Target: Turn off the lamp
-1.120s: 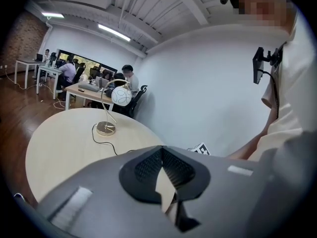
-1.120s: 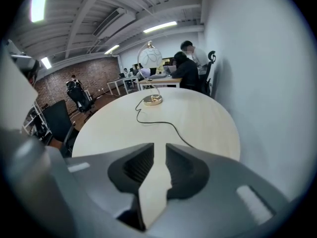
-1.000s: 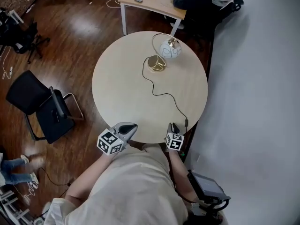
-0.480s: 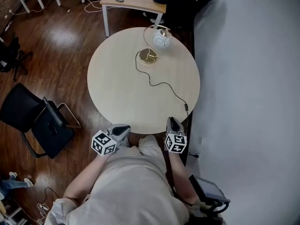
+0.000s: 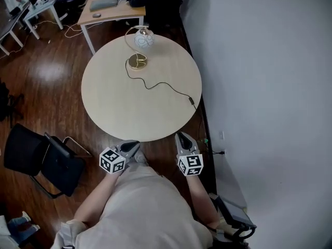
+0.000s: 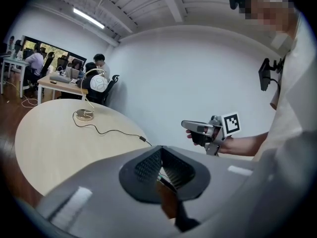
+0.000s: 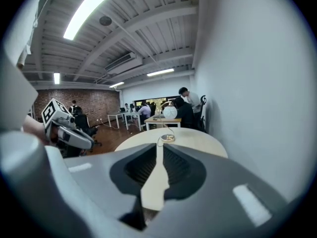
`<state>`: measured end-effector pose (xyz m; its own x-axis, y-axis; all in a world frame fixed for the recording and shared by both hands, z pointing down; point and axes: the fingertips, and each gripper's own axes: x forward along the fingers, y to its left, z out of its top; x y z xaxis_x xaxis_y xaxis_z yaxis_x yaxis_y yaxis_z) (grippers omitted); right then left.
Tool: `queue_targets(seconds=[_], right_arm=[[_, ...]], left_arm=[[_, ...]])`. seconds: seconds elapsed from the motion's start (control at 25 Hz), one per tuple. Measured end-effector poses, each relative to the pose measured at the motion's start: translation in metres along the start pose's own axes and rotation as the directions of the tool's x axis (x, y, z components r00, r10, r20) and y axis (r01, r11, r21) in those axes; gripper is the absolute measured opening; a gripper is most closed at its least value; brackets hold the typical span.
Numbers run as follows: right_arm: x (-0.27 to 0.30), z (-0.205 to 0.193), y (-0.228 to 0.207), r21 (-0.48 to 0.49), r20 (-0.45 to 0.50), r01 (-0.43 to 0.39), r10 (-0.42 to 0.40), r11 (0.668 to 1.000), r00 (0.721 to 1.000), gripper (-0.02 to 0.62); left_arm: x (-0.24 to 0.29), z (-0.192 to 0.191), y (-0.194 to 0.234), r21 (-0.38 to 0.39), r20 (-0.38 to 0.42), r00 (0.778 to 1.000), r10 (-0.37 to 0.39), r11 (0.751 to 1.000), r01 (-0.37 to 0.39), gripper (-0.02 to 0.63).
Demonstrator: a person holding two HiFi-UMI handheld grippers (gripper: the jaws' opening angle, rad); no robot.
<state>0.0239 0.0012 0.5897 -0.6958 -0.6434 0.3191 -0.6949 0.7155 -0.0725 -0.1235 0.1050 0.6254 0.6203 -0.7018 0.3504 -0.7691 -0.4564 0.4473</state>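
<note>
Approaching: the lamp (image 5: 144,39) sits far ahead of both your grippers. Your left gripper (image 5: 132,145) is pressed together; your right gripper (image 5: 182,137) has just been closing, a slit apart, empty. Reach forward next, probably to the dark inline block (image 5: 192,100).

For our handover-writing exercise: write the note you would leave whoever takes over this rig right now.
The left claw is shut and empty, just short of the table at its near edge.
The right claw has just been closing its jaws; a narrow gap is left, with nothing between them.
The lamp stands upright at the far edge. Its cord crosses to the right edge, with a dark inline piece, probably the switch.
Done: unclear; I cannot tell whether the lamp is lit.
Left: check, and if lit, press that switch.
</note>
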Motion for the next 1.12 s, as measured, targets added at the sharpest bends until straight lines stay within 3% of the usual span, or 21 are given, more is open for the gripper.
queue_targets(seconds=[0.24,0.44,0.6,0.76,0.92,1.12], right_arm=[[-0.076,-0.022,0.012,0.05,0.031,0.05,-0.052,0.997,0.998,0.043],[-0.103,-0.051,0.036,0.06,-0.021,0.107,-0.106,0.993,0.994,0.044],[-0.096,-0.044,0.048,-0.037,-0.057,0.173,-0.175,0.984,0.983,0.044],[-0.079,-0.023,0.067,-0.088,-0.041,0.216,-0.22,0.972,0.975,0.044],[-0.055,-0.012,0.079,-0.159,-0.075,0.248,-0.262,0.956,0.962,0.044],[-0.038,0.002,0.085,-0.179,-0.084,0.301,-0.319,0.937,0.944,0.044]], left_arm=[[-0.006,-0.03,-0.052,0.027,-0.041,0.998,-0.045,0.999,0.046,0.0],[-0.016,-0.04,-0.065,0.033,-0.06,0.994,-0.096,0.995,0.098,0.0],[-0.018,-0.023,-0.062,0.046,-0.078,0.981,-0.178,0.982,0.181,0.0],[-0.038,0.004,-0.061,0.124,-0.061,0.97,-0.237,0.962,0.243,0.0],[-0.051,0.026,-0.047,0.103,-0.029,0.963,-0.269,0.957,0.271,0.0],[-0.065,0.031,-0.047,0.126,-0.071,0.935,-0.348,0.927,0.354,0.0]])
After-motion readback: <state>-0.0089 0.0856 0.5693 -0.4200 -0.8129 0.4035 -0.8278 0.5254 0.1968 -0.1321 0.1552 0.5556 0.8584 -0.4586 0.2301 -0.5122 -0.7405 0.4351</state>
